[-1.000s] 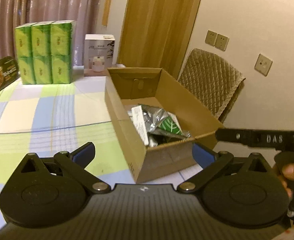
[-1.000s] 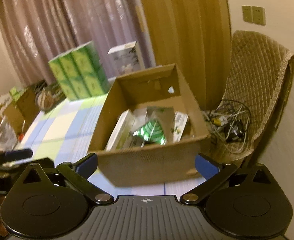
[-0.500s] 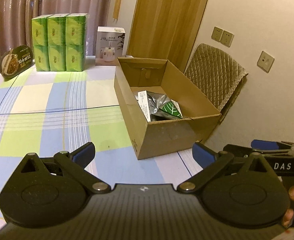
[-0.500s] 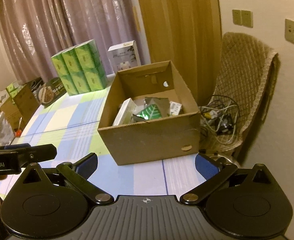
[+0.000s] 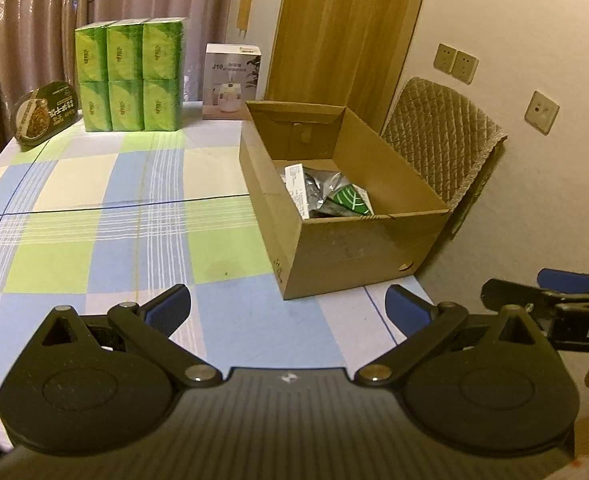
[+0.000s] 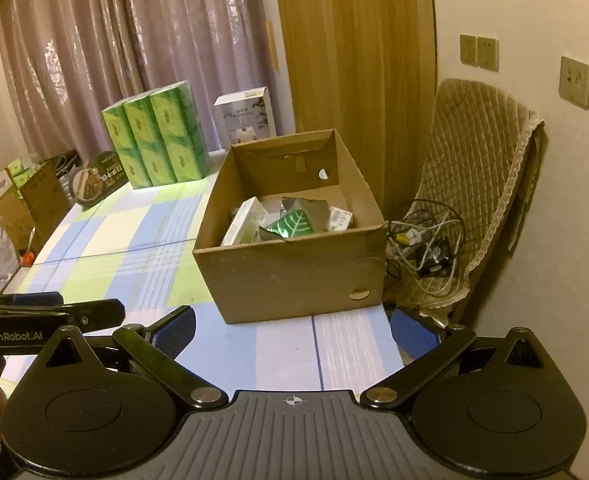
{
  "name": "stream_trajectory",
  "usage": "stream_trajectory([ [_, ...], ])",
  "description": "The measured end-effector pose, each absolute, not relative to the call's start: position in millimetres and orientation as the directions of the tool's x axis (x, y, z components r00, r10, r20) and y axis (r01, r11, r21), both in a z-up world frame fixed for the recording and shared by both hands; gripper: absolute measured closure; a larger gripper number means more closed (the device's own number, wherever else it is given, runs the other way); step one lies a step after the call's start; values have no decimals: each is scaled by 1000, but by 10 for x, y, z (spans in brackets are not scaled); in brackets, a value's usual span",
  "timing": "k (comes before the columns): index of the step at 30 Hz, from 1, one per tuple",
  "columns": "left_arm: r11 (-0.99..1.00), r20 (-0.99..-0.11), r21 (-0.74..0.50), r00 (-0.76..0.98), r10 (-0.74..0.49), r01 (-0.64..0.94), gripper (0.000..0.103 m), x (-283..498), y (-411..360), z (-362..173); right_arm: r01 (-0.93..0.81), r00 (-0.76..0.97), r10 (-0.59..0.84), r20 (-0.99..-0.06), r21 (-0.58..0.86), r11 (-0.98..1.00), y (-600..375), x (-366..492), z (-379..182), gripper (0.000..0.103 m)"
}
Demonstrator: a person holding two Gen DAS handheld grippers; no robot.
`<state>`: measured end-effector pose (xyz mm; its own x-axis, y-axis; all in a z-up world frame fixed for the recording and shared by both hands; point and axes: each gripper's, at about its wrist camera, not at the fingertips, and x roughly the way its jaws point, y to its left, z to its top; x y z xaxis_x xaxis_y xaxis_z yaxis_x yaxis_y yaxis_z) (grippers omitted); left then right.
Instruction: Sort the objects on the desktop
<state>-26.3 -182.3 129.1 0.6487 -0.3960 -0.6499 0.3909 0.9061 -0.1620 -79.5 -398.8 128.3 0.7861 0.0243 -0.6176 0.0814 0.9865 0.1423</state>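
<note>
An open cardboard box (image 5: pixel 350 248) (image 6: pixel 294 268) stands at the right edge of a checked tablecloth (image 5: pixel 106 232). Inside it lie a white carton (image 6: pixel 243 222), a green leaf-print packet (image 6: pixel 290 226) (image 5: pixel 350 200), a dark foil pouch (image 5: pixel 316 188) and a small white box (image 6: pixel 340 218). My left gripper (image 5: pixel 288 308) is open and empty, held back from the box's near left corner. My right gripper (image 6: pixel 292 330) is open and empty in front of the box. Each gripper shows at the edge of the other's view.
At the table's far end stand a stack of green tissue packs (image 5: pixel 130 76), a white appliance box (image 5: pixel 232 82) and a dark oval food tray (image 5: pixel 46 114). A quilted chair (image 6: pixel 478 184) with tangled cables (image 6: pixel 426 248) stands right of the table. Boxes and bags (image 6: pixel 10 208) sit at far left.
Both grippers have pulled back and up from the cardboard box, which now looks smaller and farther. Both stay open and empty. The box contents have not moved.
</note>
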Motion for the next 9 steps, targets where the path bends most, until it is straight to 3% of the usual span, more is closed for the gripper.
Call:
stream_trajectory([
  [9, 907, -642, -170, 655, -398, 384, 1, -267, -1798, 1273, 81, 780, 13, -625, 121, 989, -3937, -816, 1229, 2],
])
